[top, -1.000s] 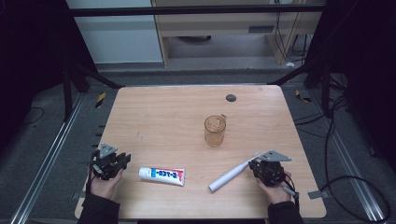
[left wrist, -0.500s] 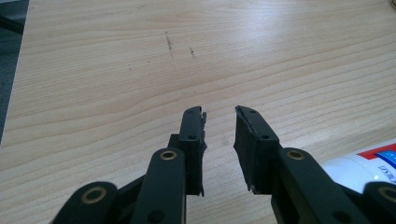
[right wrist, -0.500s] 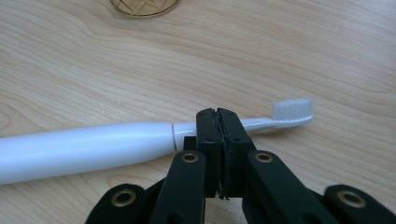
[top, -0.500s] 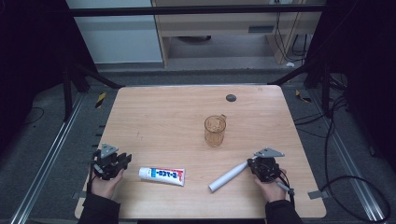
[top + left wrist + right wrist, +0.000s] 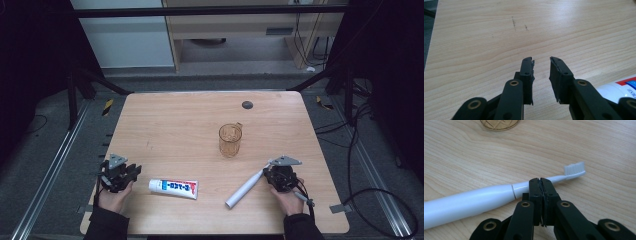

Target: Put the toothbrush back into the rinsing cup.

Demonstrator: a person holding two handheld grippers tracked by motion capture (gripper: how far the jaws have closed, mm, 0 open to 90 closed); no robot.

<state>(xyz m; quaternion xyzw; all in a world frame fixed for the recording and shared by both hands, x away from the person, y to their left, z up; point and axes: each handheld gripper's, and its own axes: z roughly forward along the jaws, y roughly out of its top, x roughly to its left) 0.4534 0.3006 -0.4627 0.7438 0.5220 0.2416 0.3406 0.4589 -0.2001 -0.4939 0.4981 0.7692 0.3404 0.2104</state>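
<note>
My right gripper [image 5: 541, 181] sits low on the table [image 5: 180, 125] with its 2 jaws pressed flat together, nothing caught between them. They have just finished closing. Their tips are right in front of the neck of the white electric toothbrush [image 5: 486, 198], which lies flat behind them; whether they touch it I cannot tell. Its bristled head points off to the right in the right gripper view, and its thick handle runs out to the left. In the high view the toothbrush [image 5: 245, 188] lies slanted, with the handle end toward my edge of the table and the thin end at my right gripper [image 5: 279, 176].

My left gripper [image 5: 541, 67] rests near the left front corner, jaws parted with a clear gap and only bare wood between them. Just beside it lies the toothpaste tube [image 5: 617, 87], flat on the table [image 5: 499, 37].

Beyond the toothbrush, toward the middle, stands 1 amber glass mug [image 5: 230, 140], upright. Well past it, near the far edge, is a small dark round disc [image 5: 247, 105].
</note>
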